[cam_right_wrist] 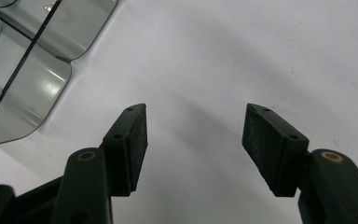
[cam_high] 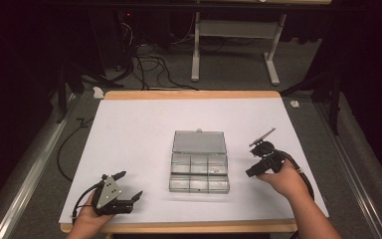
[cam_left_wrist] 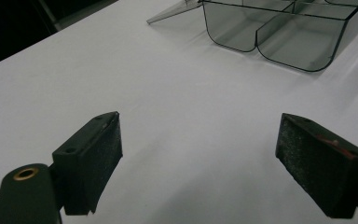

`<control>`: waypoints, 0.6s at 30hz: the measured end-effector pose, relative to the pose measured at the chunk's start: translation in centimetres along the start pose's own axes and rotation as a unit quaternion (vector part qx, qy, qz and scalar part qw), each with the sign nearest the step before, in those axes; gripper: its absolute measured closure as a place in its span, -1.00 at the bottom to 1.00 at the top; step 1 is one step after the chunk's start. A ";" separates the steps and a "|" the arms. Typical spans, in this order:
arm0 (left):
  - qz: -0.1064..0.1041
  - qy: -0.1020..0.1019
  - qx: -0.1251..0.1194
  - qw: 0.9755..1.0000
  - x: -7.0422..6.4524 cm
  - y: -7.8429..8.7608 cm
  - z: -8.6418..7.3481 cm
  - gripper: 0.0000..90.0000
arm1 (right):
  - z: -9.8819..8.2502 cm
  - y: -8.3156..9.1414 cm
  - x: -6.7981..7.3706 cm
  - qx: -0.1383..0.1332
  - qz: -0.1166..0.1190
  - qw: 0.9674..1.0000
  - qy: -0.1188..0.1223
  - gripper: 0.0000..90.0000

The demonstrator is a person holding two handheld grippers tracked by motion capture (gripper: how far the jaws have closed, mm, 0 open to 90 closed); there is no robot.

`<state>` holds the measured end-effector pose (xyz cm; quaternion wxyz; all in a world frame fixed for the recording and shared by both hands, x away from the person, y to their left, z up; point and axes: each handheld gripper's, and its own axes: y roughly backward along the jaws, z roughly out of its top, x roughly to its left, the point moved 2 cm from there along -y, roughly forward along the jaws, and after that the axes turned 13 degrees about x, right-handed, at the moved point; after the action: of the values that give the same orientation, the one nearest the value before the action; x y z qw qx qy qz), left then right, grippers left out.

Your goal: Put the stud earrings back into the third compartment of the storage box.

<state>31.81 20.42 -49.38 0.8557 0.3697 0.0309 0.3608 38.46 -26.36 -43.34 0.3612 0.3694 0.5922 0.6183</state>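
Item under inspection: a clear plastic compartment box (cam_high: 199, 172), lying at the middle of the white table top (cam_high: 139, 129), its hinged lid (cam_high: 199, 142) thrown open and lying flat on the far side. The dividers mark out small compartments; nothing can be made out inside them. Judged light, stiff and thin-walled, with smooth glossy faces that are likely to slip between hard pads and may crack under a heavy squeeze. The best holds appear to be an outer side wall or the lid's free far edge, pinched gently; a second tool steadying the base would keep so light a box from skating.

The left gripper (cam_high: 129, 185) sits at the near left corner, well apart from the box, held low in the person's left hand (cam_high: 87, 219), jaws spread wide and empty, pointing right towards the box. The right gripper (cam_high: 251, 172) is just beside the box's right wall, not touching, in the right hand (cam_high: 283, 180), jaws likewise parted and holding nothing.
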 end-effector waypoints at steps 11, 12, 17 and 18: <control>-0.001 0.000 0.000 1.000 0.0 0.0 0.0 -0.66 | -1.4 0.0 0.1 -0.104 0.006 0.994 -0.008 -0.17; -0.001 0.000 0.000 1.000 0.0 0.0 0.0 -0.66 | -1.6 0.0 0.2 -0.116 0.004 0.993 -0.008 -0.17; 0.000 0.000 0.001 1.000 0.0 0.0 0.0 -0.66 | -2.9 -0.7 0.2 -0.169 0.005 0.985 -0.022 -0.20; 0.000 0.000 0.001 1.000 0.0 0.0 0.0 -0.66 | -3.2 -0.9 0.3 -0.175 0.002 0.984 -0.024 -0.20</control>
<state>31.82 20.42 -49.39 0.8554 0.3702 0.0311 0.3610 35.51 -27.56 -44.29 0.4335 0.3165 0.4649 0.7041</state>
